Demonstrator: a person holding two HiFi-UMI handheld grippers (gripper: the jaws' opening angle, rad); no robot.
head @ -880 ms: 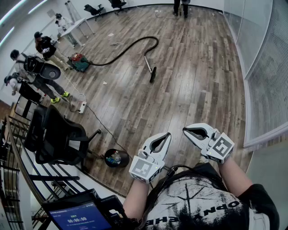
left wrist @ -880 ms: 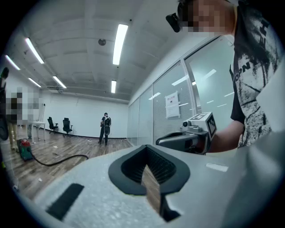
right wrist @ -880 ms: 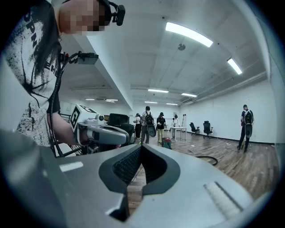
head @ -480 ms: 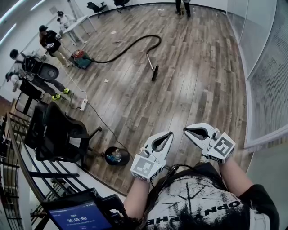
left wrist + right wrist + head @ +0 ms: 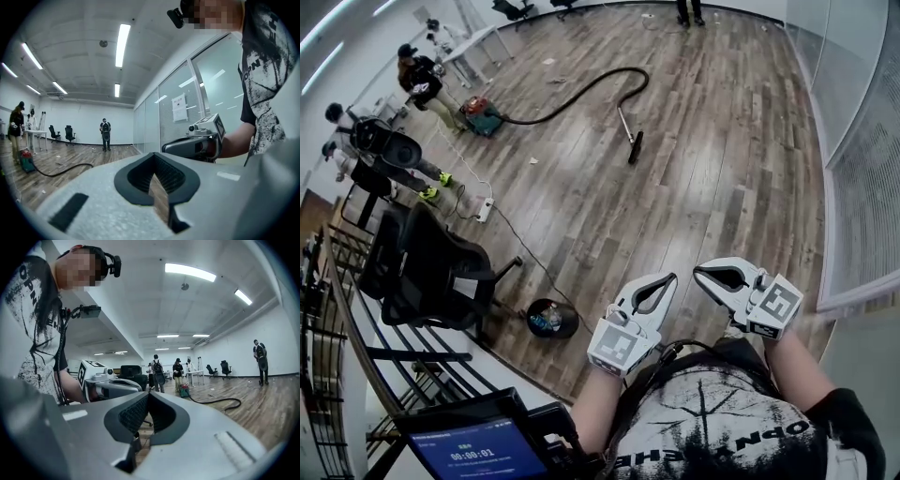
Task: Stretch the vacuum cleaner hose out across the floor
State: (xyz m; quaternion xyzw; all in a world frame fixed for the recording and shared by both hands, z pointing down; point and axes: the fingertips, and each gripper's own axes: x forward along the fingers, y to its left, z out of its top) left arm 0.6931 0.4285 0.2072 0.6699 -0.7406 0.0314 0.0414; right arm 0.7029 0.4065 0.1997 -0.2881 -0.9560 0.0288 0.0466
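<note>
Hose (image 5: 586, 89) lies beyond level left tongs (image 5: 672, 277), right tongs (image 5: 699, 273).

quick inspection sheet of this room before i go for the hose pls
surface: wooden floor.
job's things: vacuum hose lies curved from the vacuum cleaner to the wand, far ahead, untouched.
clutter: paper scrap, round bin, office chair.
grippers: left gripper and right gripper both shut, nothing between the jaws.
cables: thin cable runs across the floor from a power strip.
surroundings: people at the left, glass wall at the right.
</note>
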